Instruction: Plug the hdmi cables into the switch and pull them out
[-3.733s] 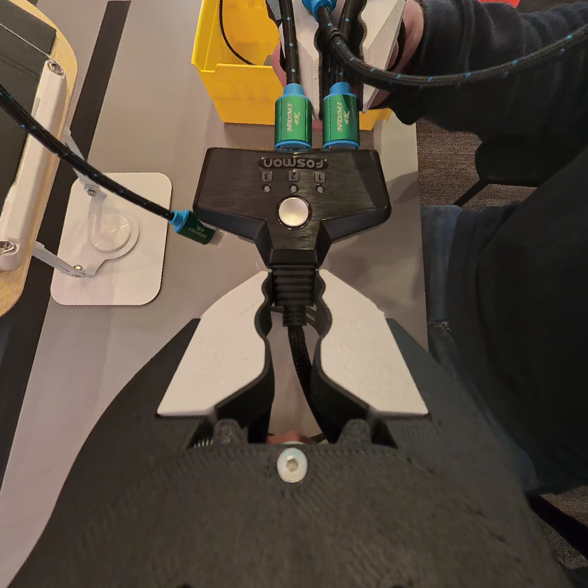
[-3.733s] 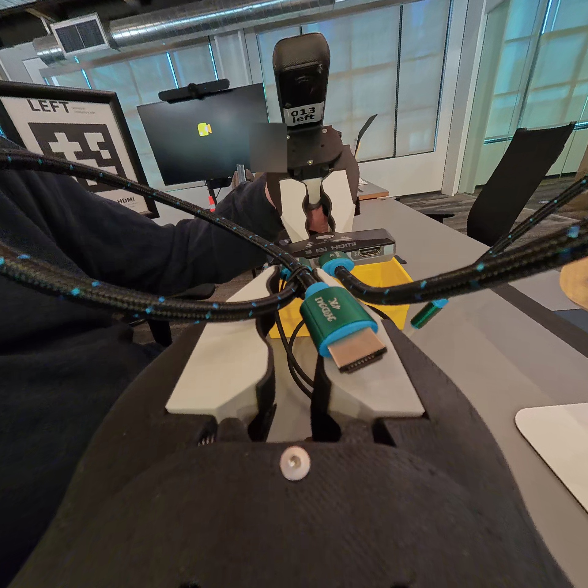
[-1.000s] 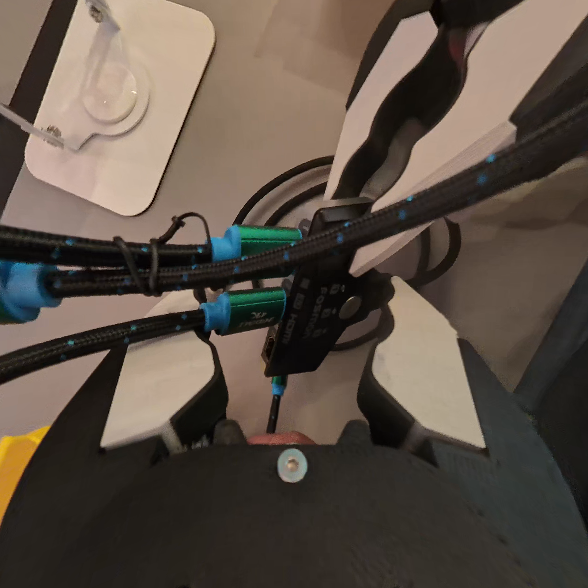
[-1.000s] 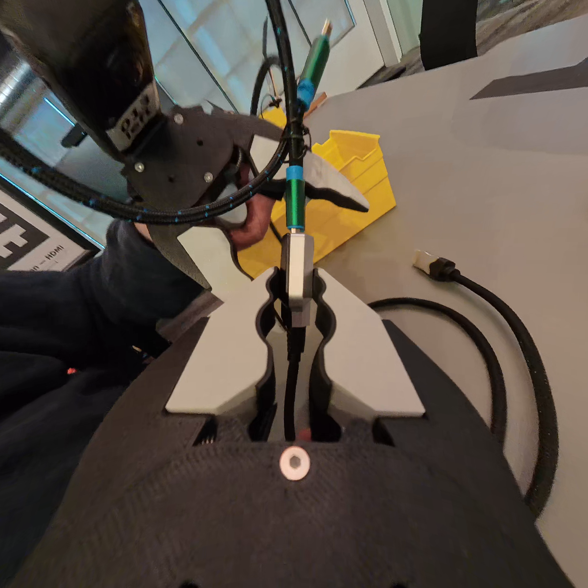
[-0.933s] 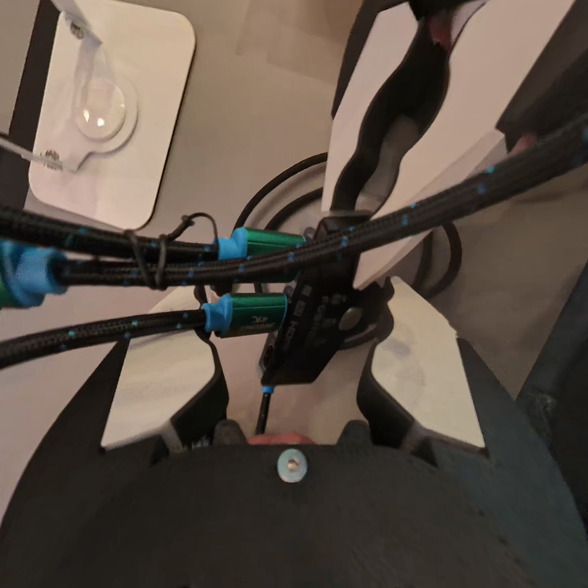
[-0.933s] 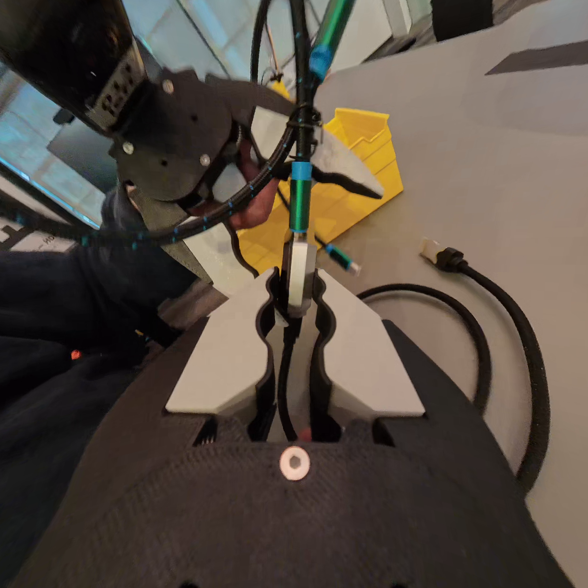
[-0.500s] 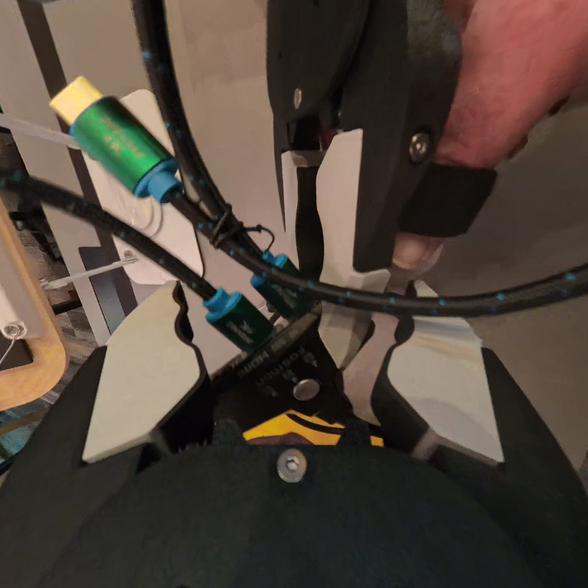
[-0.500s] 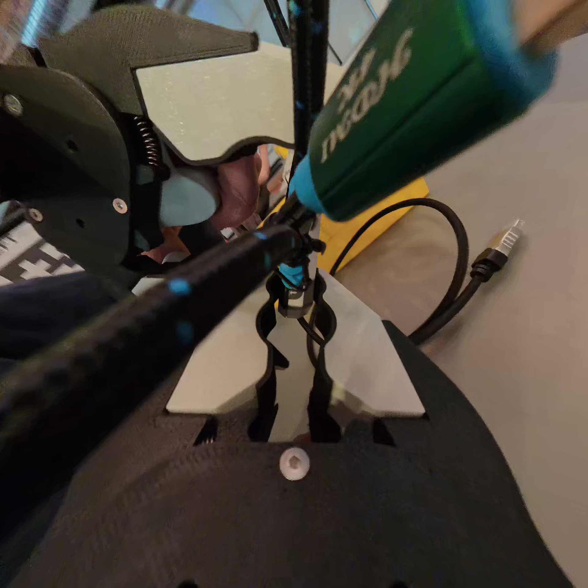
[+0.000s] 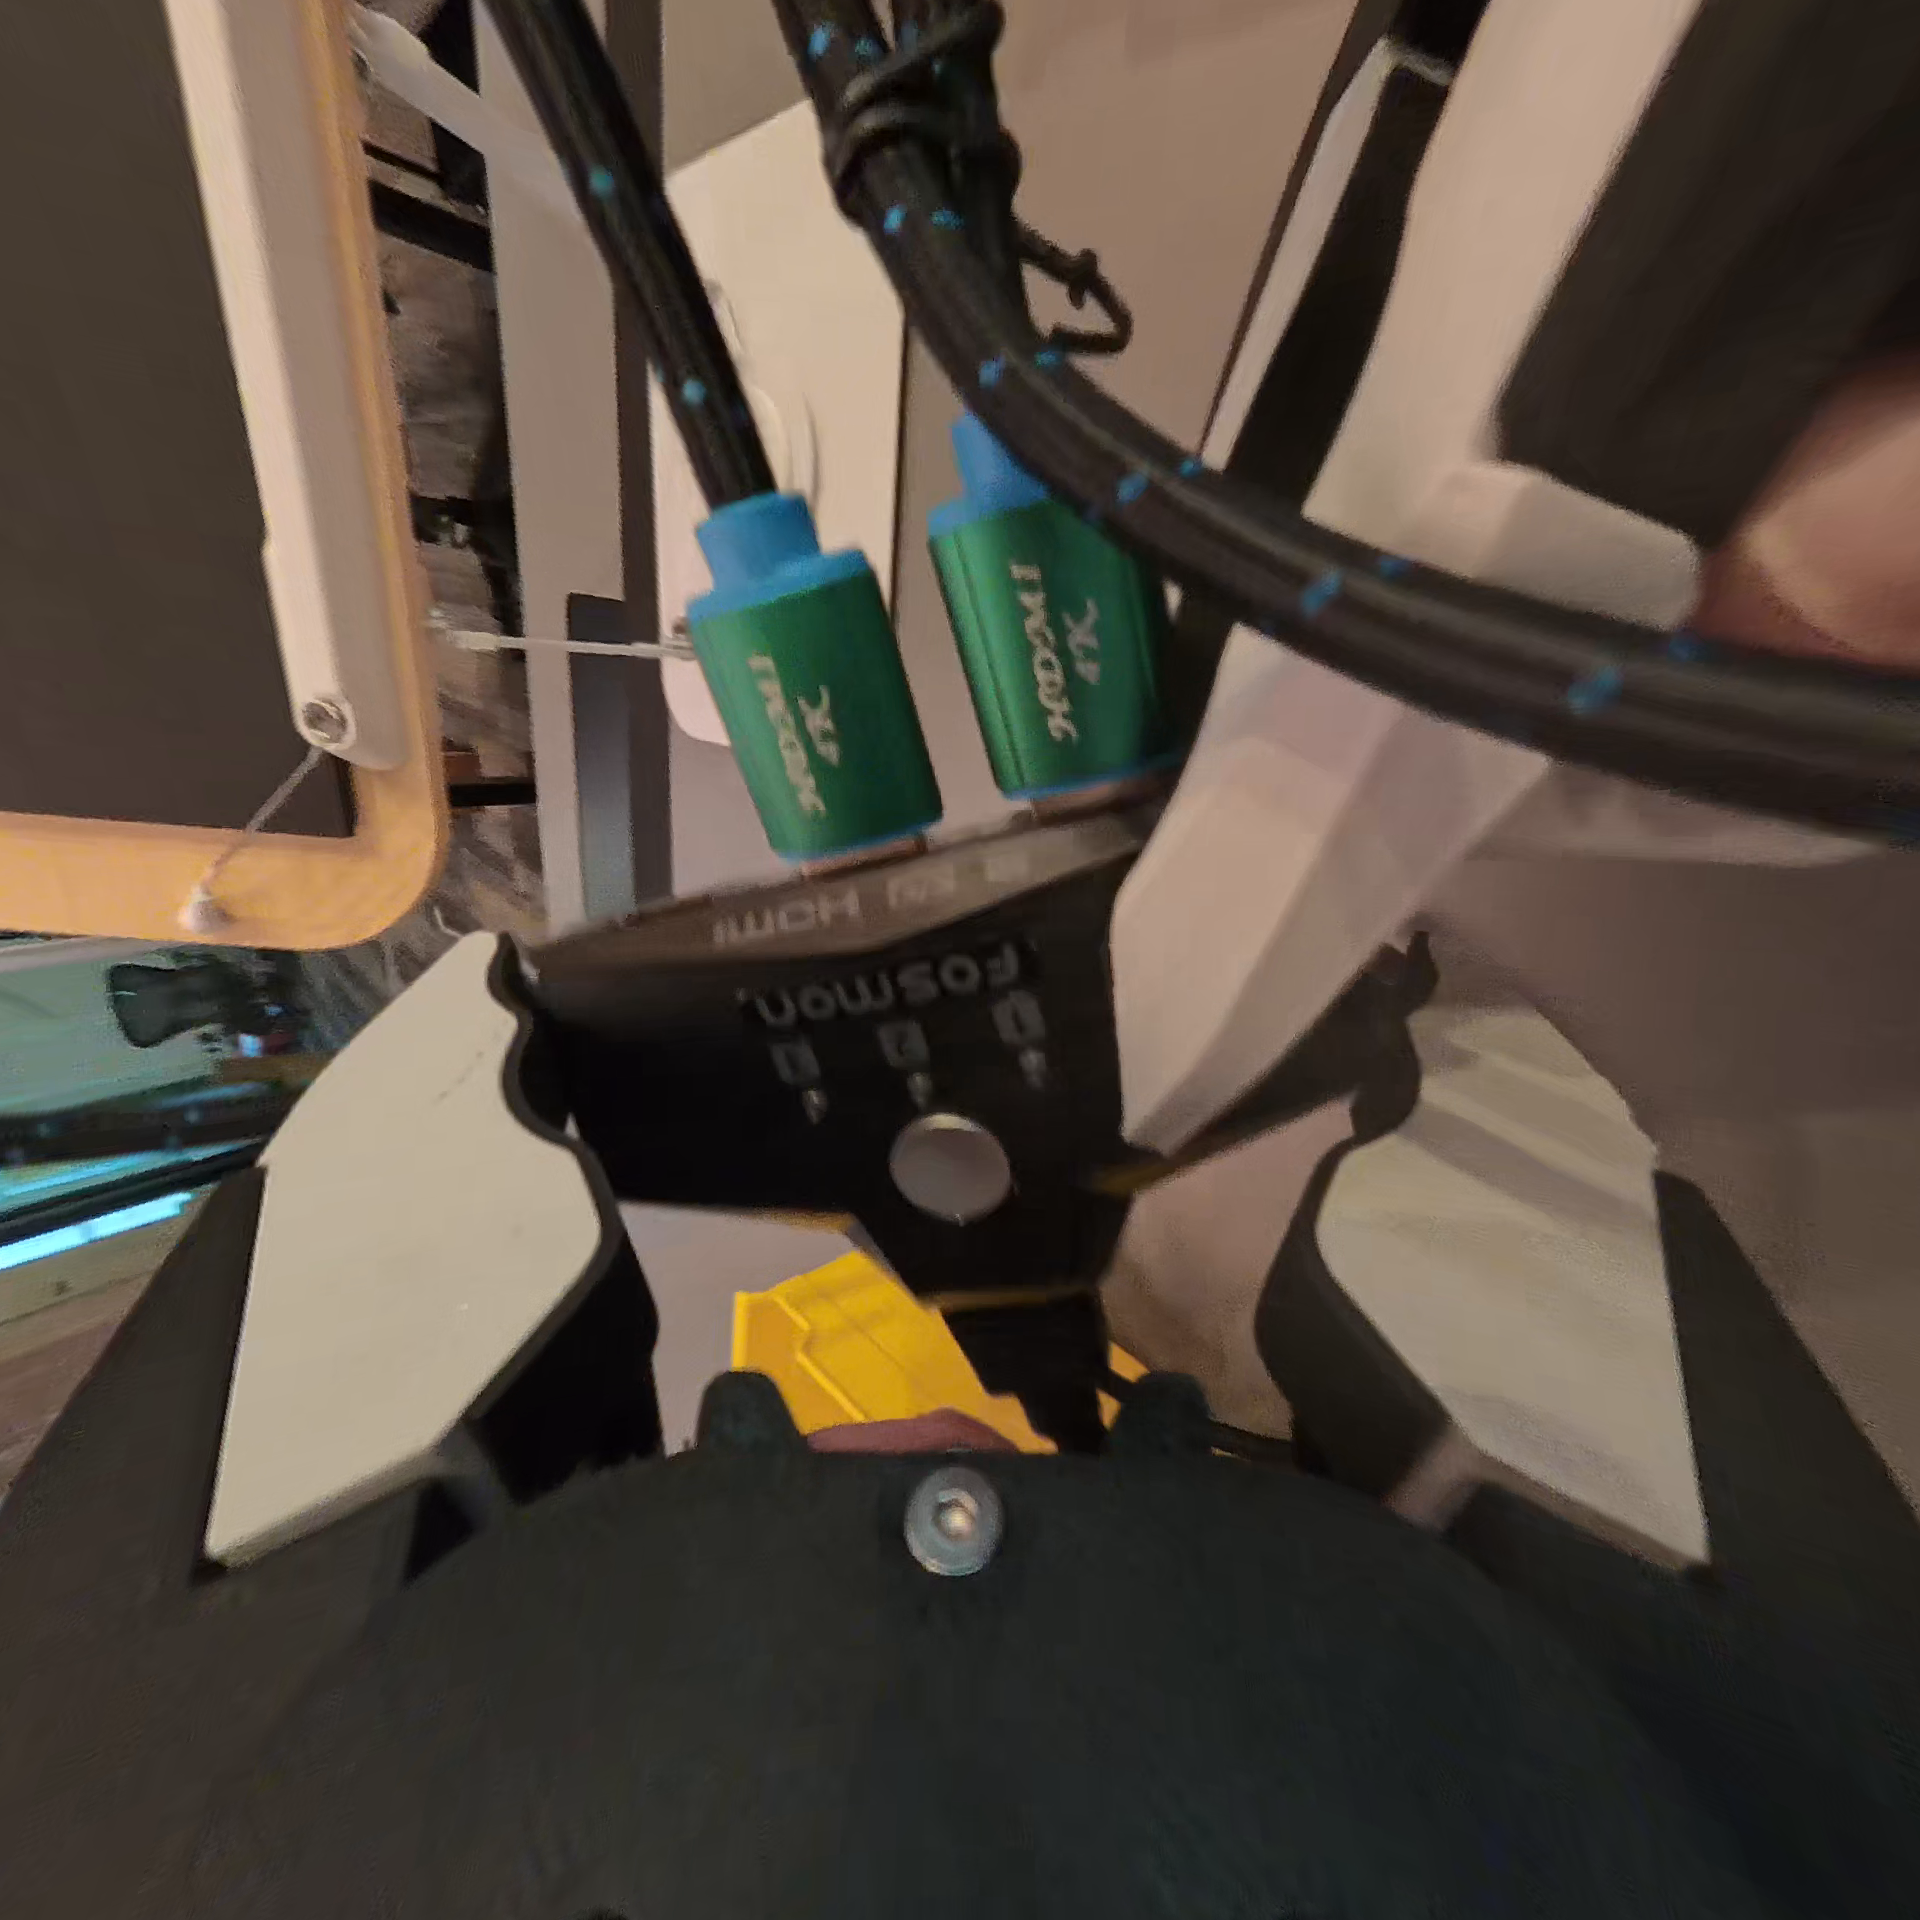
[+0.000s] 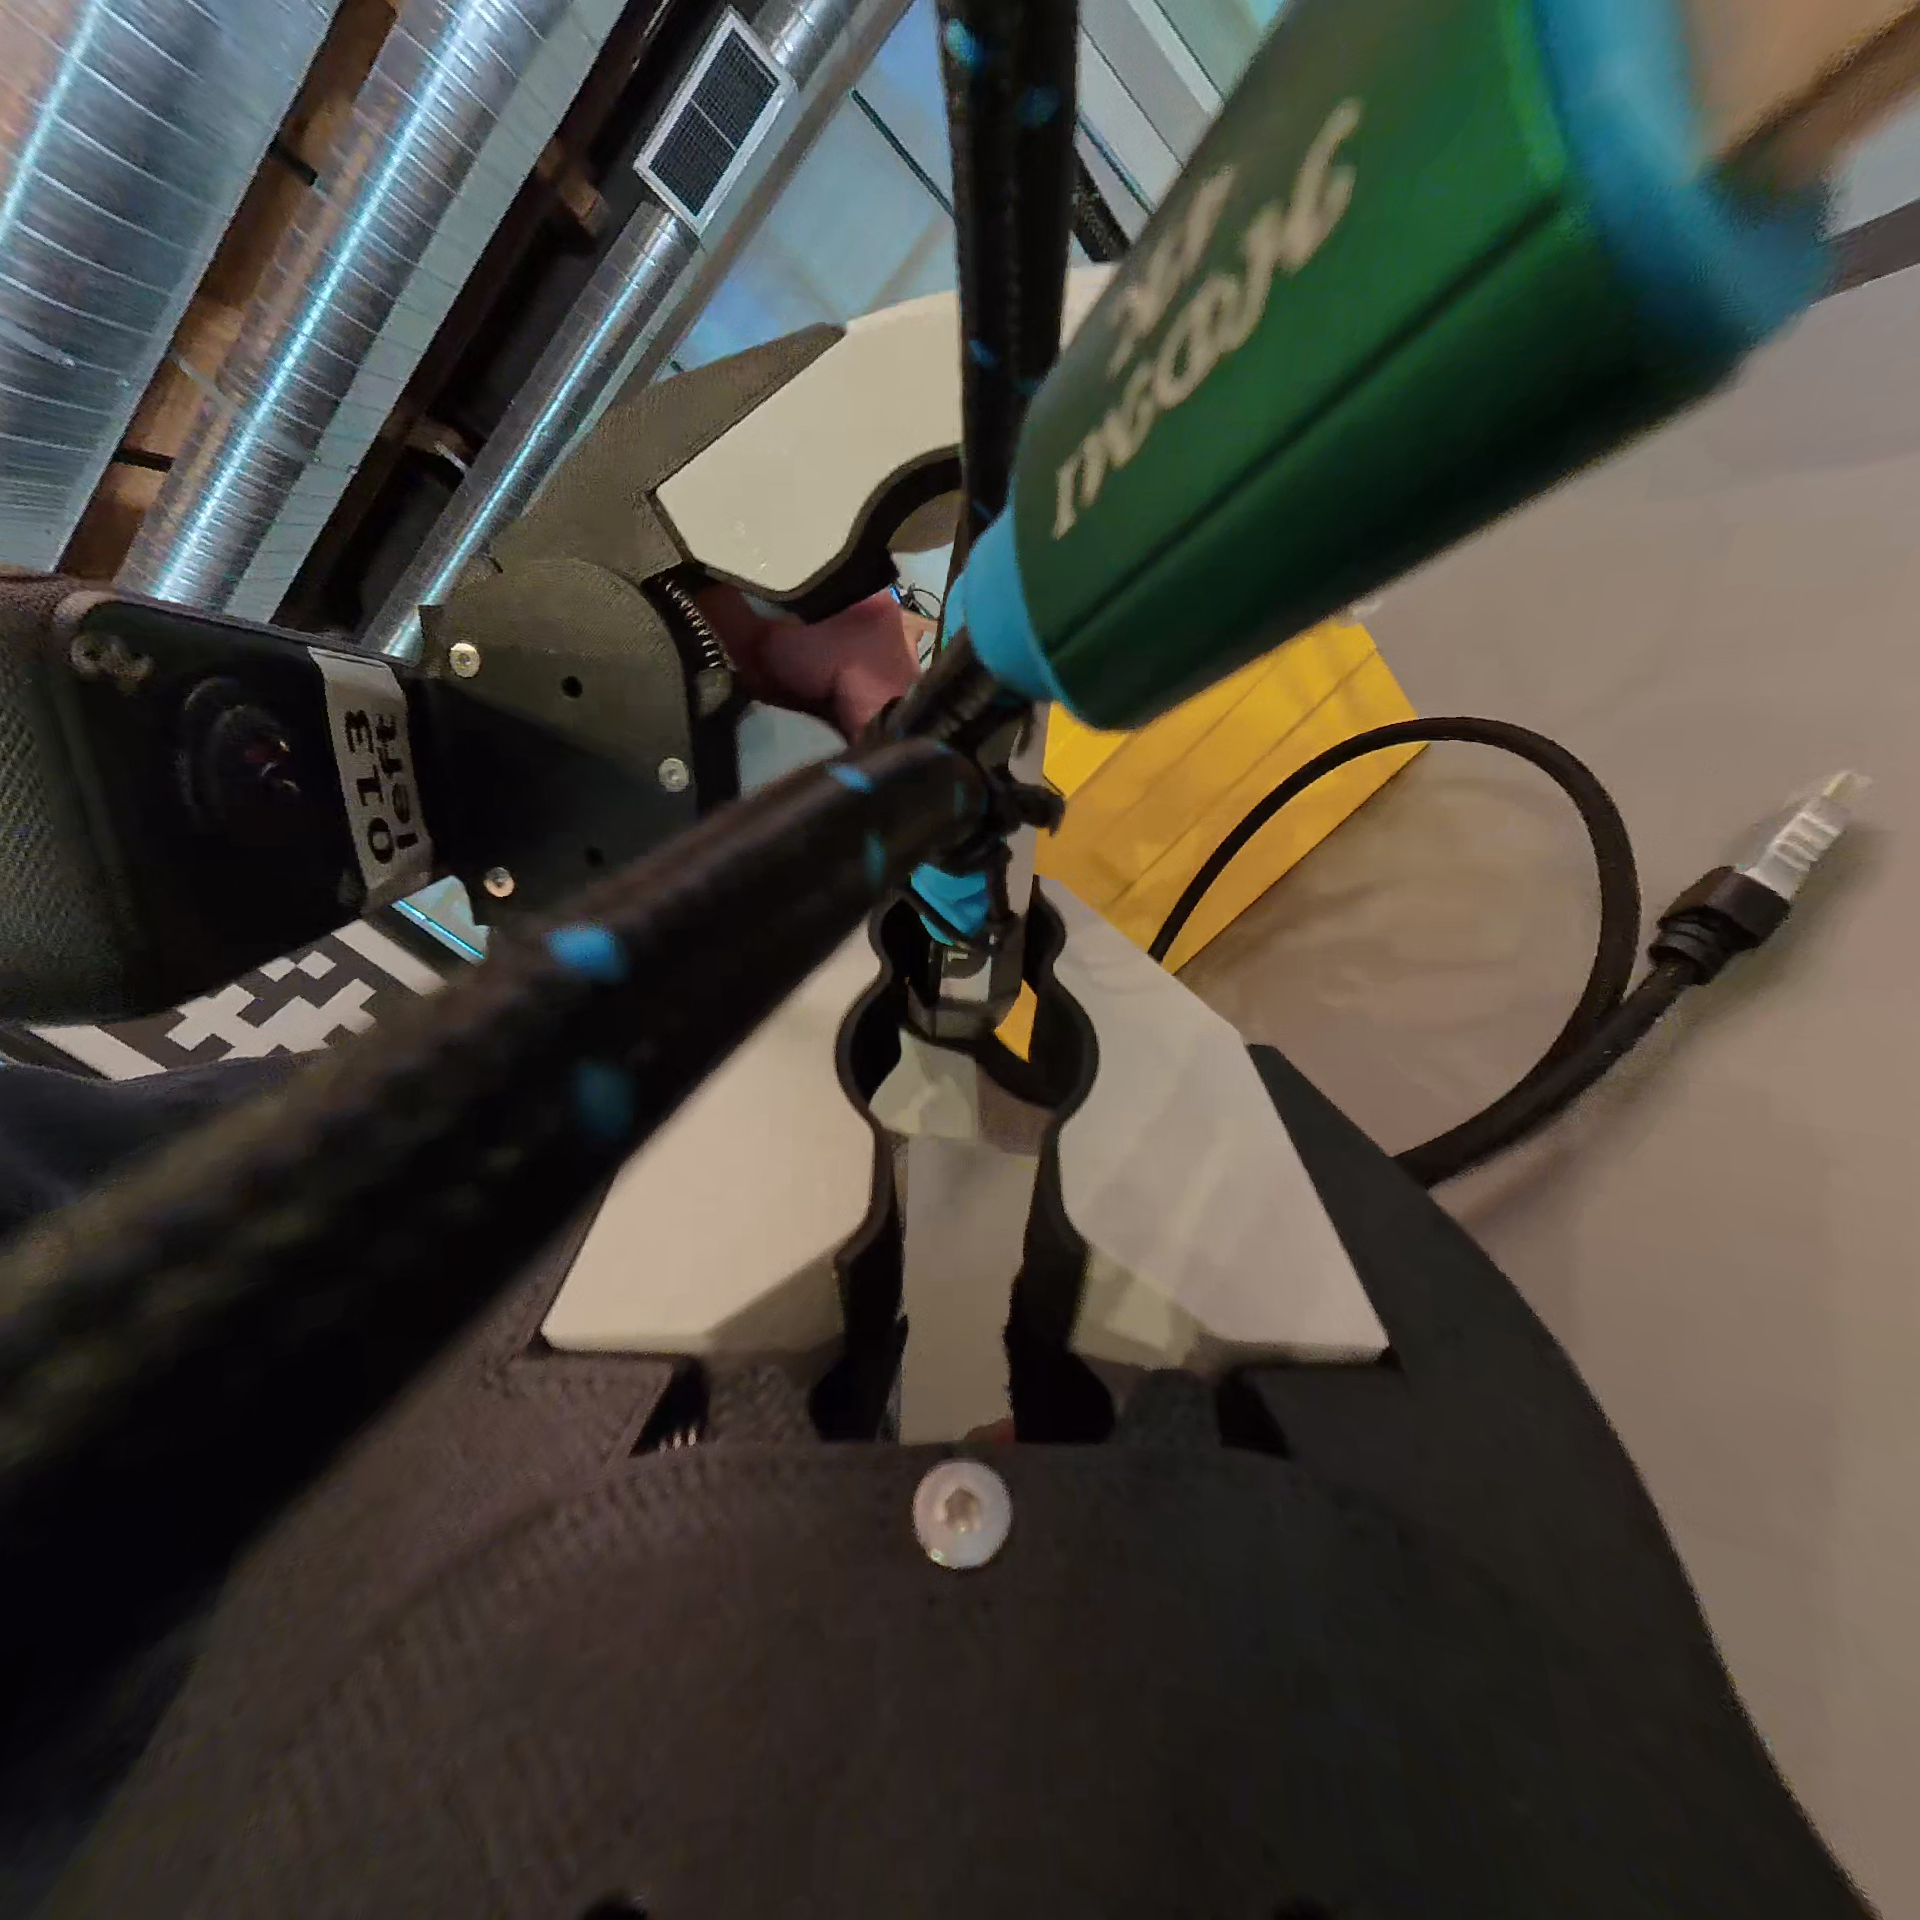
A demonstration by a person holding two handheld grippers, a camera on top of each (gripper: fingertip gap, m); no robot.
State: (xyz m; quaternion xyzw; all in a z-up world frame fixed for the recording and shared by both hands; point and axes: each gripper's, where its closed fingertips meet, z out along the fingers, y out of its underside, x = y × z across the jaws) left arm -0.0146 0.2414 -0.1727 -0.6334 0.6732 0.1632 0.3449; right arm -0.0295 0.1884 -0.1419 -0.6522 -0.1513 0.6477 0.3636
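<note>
Counter (image 10: 1714,1351): grey, carries a yellow bin (image 10: 1226,748) behind the work; only the bin's outer wall shows in either view, contents cannot be told. A black cable with a silver plug (image 10: 1704,914) lies loose on the counter, right of the bin.

Switch (image 9: 831,1060): black, held off the counter, between the fingers of the left gripper (image 9: 951,1132). Those fingers stand wide apart; the left one touches the switch's corner, no clamp. Right gripper (image 10: 961,1039): fingers drawn together on the switch, seen edge-on in its own view, so the right one carries it.

HDMI plugs: two green ones, left plug (image 9: 810,717) and right plug (image 9: 1049,665), seated side by side in the switch's ports. A third green plug (image 10: 1351,312) hangs free, close to the right camera, unplugged.

Step, as judged: pull-out phase, or a regrasp between grippers; cannot tell which. Next move likely calls for the left fingers to close on a seated plug and draw straight along the port axis, while the right holds firm. Braided cables (image 9: 1351,582) cross the work; snagging is a risk.
</note>
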